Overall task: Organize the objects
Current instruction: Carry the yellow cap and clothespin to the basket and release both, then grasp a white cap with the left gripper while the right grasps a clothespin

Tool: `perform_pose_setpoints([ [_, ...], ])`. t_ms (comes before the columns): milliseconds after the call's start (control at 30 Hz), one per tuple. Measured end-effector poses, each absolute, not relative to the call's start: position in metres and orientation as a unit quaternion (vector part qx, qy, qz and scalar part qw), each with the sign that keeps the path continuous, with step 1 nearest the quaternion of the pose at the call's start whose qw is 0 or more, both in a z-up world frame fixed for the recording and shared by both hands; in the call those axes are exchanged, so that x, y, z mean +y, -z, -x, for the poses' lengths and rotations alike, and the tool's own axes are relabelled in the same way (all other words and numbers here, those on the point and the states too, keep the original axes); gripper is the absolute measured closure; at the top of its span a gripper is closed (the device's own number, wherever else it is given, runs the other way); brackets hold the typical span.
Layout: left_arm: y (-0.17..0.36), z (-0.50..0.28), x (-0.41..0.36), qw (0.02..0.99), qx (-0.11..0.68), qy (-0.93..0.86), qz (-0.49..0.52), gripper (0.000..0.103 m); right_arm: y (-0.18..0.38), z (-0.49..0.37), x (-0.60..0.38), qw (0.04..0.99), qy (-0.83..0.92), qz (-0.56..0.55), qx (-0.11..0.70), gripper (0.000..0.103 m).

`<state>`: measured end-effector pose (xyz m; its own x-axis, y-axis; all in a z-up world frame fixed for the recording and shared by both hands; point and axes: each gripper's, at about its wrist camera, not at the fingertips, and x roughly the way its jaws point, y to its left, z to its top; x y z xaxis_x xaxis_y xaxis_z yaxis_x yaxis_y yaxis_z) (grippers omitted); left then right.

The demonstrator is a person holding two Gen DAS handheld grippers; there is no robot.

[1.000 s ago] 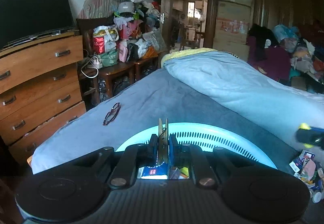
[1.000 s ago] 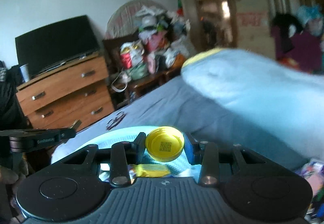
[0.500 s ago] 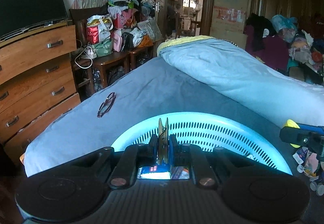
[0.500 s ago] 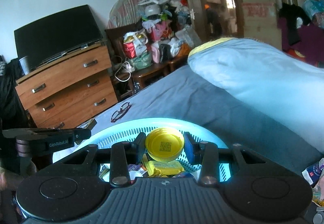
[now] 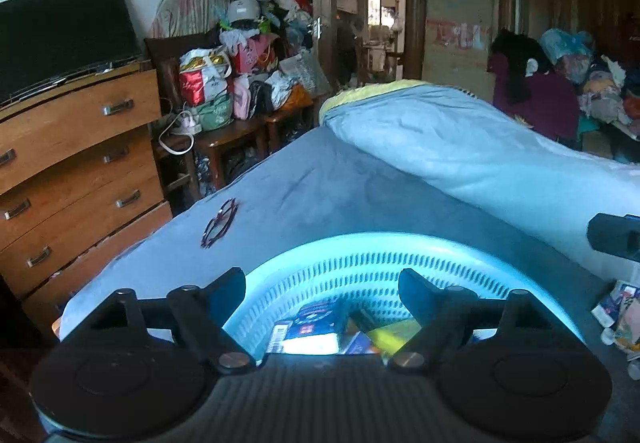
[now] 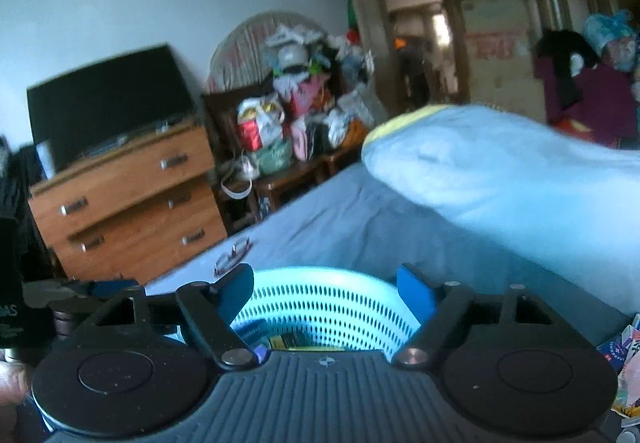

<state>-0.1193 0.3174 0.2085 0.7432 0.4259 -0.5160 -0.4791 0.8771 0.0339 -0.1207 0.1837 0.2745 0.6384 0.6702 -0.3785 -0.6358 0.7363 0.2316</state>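
Observation:
A light-blue perforated basket (image 5: 400,247) sits on the bed just ahead of both grippers, with several small packets and boxes (image 5: 316,335) inside. My left gripper (image 5: 322,283) is open and empty above the basket's near side. My right gripper (image 6: 326,285) is also open and empty over the same basket (image 6: 328,283). The wooden clothespin and the yellow cap are not in either gripper; I cannot pick them out among the basket's contents.
A pair of glasses (image 5: 219,222) lies on the blue-grey bed sheet (image 5: 320,179) to the left. A folded light-blue duvet (image 5: 480,151) lies on the right. A wooden dresser (image 5: 76,171) with a TV stands left. Small packets (image 5: 620,311) lie right of the basket.
Both grippers have opened. The left has let go of the wooden clothespin and the right has let go of the yellow cap; both items are gone from the jaws.

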Motion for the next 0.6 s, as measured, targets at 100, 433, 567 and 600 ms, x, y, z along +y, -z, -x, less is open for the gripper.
perform_pose_setpoints([
  [100, -0.220, 0.118, 0.296, 0.941, 0.247, -0.226, 0.049, 0.015, -0.278, 0.128, 0.156, 0.915, -0.348, -0.052, 0.197, 0.024],
  [433, -0.231, 0.104, 0.135, 0.979, 0.196, -0.047, 0.019, 0.011, -0.176, 0.159, -0.048, 0.959, -0.153, -0.073, 0.227, 0.022],
  [567, -0.198, 0.080, 0.038, 0.972, 0.223, 0.068, -0.032, 0.011, -0.113, 0.169, -0.135, 0.949, -0.057, -0.101, 0.292, 0.025],
  [600, -0.184, 0.073, 0.016, 0.968, 0.231, 0.093, -0.042, 0.012, -0.101, 0.174, -0.149, 0.947, -0.042, -0.103, 0.300, 0.026],
])
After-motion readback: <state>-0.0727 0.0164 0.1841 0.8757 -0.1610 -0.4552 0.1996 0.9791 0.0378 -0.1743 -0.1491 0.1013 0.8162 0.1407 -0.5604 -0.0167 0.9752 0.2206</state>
